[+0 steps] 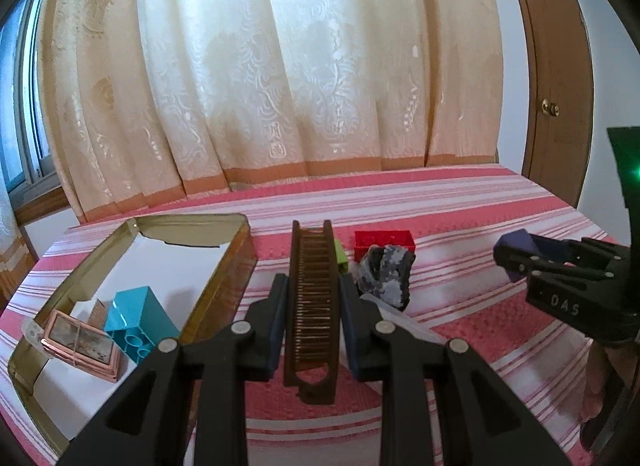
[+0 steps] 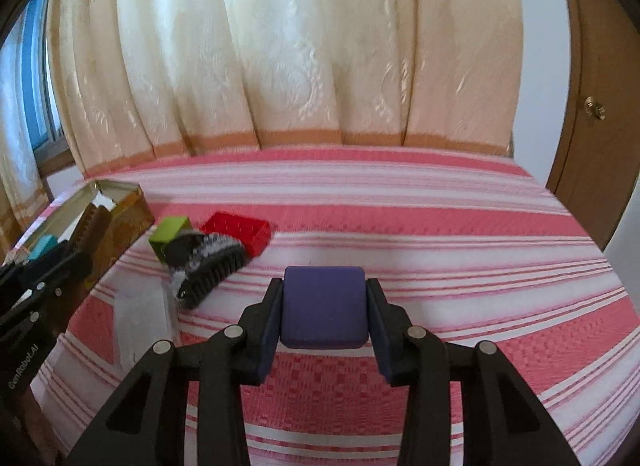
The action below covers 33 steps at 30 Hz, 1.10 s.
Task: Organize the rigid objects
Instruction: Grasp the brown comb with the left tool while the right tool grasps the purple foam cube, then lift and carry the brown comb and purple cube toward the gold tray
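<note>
Comb (image 1: 311,306): brown, long and narrow, clamped across its width by the left gripper (image 1: 313,320). Its long axis runs straight away from the gripper toward the curtain (image 1: 280,65), far end raised, teeth facing up; the near end with a cut-out hangs over the bedspread (image 1: 460,209). It is held clear of the cloth, just right of the tin (image 1: 236,266).

Purple block (image 2: 324,308): squarish, with rounded corners, pinched on its two sides by the right gripper (image 2: 325,312) and carried above the bedspread. In the left wrist view the same block (image 1: 516,250) shows at the right, well apart from the comb.

Tin: gold, rectangular, open-topped, white-lined, long axis running away toward the curtain. It holds a teal brick (image 1: 140,316) lying on its side, studs-end sockets toward the viewer, and a pink-framed flat item (image 1: 82,344) at the near corner. The far half of the floor is bare.

Loose on the bedspread, right of the tin and clustered together: green brick (image 2: 170,236), red brick (image 2: 240,231), dark speckled brush (image 2: 208,266) lying diagonally against both. A pale clear object (image 2: 142,322) lies near the brush; what it is cannot be told.

Open room: the striped bedspread is bare across its whole right half and back to the curtain hem. A wooden door (image 1: 560,85) stands beyond the right edge.
</note>
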Motion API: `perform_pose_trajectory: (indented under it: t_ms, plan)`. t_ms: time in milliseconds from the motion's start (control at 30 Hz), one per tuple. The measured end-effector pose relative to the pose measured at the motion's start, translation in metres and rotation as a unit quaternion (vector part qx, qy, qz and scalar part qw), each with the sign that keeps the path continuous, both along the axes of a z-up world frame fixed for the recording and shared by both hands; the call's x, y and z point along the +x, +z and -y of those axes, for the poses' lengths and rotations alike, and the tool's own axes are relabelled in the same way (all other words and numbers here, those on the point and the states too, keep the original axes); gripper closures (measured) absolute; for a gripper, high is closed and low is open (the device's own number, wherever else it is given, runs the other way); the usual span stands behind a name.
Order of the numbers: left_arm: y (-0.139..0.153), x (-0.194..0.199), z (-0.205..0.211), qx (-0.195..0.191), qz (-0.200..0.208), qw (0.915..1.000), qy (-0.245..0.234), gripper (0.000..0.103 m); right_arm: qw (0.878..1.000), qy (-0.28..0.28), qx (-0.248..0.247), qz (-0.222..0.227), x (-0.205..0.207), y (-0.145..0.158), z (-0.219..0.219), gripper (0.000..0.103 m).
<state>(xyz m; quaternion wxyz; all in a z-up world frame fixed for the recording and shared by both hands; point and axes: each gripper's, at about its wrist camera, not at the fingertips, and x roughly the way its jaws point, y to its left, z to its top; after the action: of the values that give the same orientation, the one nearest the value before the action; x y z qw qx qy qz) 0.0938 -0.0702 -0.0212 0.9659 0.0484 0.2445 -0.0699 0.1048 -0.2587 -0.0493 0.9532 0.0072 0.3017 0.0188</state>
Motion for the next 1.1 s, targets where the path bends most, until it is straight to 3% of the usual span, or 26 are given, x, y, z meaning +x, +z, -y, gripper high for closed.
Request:
perform_pose_trajectory:
  t_ms: [233,533,1100]
  plan:
    - [0.003,-0.003,-0.009,-0.023,0.01,0.9997,0.007,0.079,0.997,-0.021,0.002,0.078,-0.026,0.015,0.002,0.061]
    - [0.006,-0.011,-0.007,-0.016,0.034,0.9992,0.011,0.079,0.984,-0.029,-0.003,0.173,-0.057,0.027,-0.009,0.061]
    - [0.009,-0.022,-0.026,-0.034,0.049,0.9977,0.032,0.079,0.984,-0.003,-0.001,0.178,-0.059,0.027,-0.034,0.061]
